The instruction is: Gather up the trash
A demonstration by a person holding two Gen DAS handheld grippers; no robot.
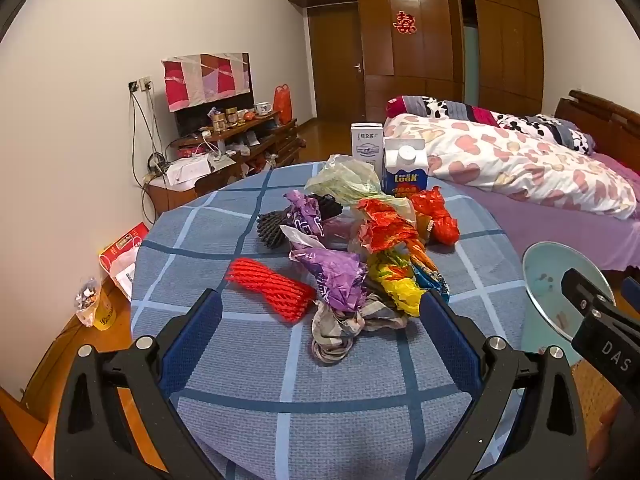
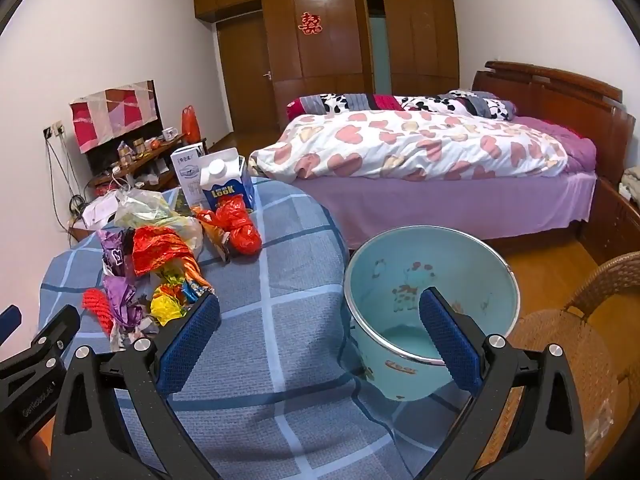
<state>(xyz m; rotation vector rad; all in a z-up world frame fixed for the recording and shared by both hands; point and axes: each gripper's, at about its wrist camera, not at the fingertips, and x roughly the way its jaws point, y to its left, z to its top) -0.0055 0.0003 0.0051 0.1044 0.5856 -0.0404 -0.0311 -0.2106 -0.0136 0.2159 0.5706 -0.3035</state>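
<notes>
Crinkled plastic wrappers [image 1: 360, 248], ribbed red netting [image 1: 268, 288], round enamel bin [image 2: 432, 304], checked tablecloth [image 1: 240, 360]

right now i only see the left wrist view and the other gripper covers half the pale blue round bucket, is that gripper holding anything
observer: no, the right gripper is open and empty, above the checked blue tablecloth.
operator: is the bucket upright
observer: yes, the pale blue round bucket stands upright off the table's right edge, mouth facing up, with cartoon prints on its inner wall.
operator: anything past it
observer: a brown wicker chair sits right of the bucket.
</notes>
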